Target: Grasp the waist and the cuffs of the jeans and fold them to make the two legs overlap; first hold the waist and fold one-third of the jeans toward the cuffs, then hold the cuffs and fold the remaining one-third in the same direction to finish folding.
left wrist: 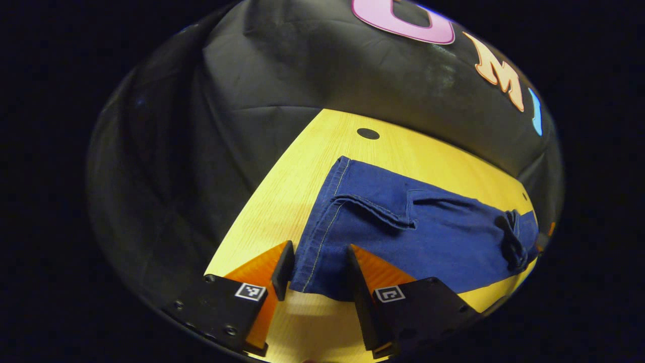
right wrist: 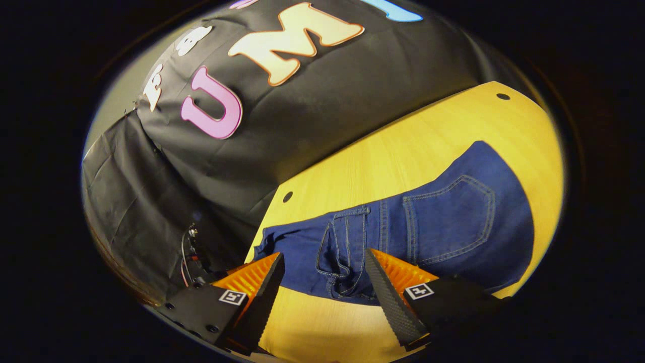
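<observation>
Standing apart, the jaws of the left gripper (left wrist: 316,262), with nothing pressed between them. Lying just ahead of the gap and partly inside it, the near hemmed corner of the jeans (left wrist: 403,232), close to both fingers; not possible to tell if touching. Running up along the hem edge, a line of pale stitching, and folding across the cloth, a flap with a stitched border. Bunching near the far end in the left gripper view, a dark knot-like loop of fabric.

Standing apart also, the jaws of the right gripper (right wrist: 325,269), holding nothing. Lying between the two fingertips and a little beyond them, the waist part of the jeans (right wrist: 428,227), with the fly seam and a belt loop pointing toward the gap. Showing farther out, a back pocket with double stitching and a rounded bottom. Looking ribbed, the inner faces of the fingers, and wedge-shaped, narrowing toward the tips.

Resting flat on the wooden table (left wrist: 312,166), the denim, thick and dark blue, with soft wrinkles. Showing fine straight grain, the table top (right wrist: 403,146), with small round dark holes near its edges. Hanging behind the table, the black cloth wall (left wrist: 302,70), creased in long folds.

Tilting downward toward the table, both grippers, each one low and near the table edge, approaching the cloth from opposite ends.
</observation>
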A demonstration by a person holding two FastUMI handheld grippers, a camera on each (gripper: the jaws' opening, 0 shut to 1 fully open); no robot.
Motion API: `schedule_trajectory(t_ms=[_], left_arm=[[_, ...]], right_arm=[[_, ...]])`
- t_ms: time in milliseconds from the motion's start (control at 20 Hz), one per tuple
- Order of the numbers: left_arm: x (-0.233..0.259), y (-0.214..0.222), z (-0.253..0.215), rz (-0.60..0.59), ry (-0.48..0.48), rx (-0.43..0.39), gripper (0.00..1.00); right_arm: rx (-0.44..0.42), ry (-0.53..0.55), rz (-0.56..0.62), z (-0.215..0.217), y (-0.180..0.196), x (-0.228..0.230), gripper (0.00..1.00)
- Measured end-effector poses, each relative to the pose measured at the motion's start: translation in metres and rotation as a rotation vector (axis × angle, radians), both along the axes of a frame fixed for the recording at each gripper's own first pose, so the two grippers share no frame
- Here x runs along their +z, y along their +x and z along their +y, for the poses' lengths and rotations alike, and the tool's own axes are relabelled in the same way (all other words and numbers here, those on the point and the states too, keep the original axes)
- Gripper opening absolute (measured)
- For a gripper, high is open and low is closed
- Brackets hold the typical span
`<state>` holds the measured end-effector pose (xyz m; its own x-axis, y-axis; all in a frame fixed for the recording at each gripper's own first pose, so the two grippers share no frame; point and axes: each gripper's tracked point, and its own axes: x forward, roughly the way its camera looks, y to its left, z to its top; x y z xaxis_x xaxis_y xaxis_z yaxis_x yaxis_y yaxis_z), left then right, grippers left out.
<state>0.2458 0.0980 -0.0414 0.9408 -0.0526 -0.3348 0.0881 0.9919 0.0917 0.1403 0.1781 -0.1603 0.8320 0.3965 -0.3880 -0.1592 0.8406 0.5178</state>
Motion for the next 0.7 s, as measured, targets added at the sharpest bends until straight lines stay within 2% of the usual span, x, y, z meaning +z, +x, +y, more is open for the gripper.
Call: schedule_trajectory(t_ms=[200, 300, 400, 450, 600, 700], left_arm=[[0.001, 0.001, -0.003, -0.030, 0.003, -0.005, 0.56], [0.000, 0.002, -0.013, -0.038, -0.039, -0.019, 0.43], [0.000, -0.001, -0.014, -0.045, -0.031, -0.025, 0.17], [0.002, 0.000, -0.014, -0.043, -0.025, -0.029, 0.12], [0.002, 0.001, -0.016, -0.036, -0.006, -0.019, 0.07], [0.003, 0.003, -0.016, -0.025, -0.026, -0.004, 0.03]], right_arm=[[-0.080, 0.029, -0.024, -0.030, -0.013, 0.017, 0.98], [-0.121, 0.052, -0.036, -0.042, -0.021, 0.025, 0.98], [-0.165, 0.059, -0.038, -0.058, -0.030, 0.027, 0.98], [-0.183, 0.068, -0.037, -0.063, -0.034, 0.029, 0.98], [-0.240, 0.092, -0.046, -0.081, -0.047, 0.037, 0.98], [-0.273, 0.080, -0.054, -0.095, -0.055, 0.041, 0.98]])
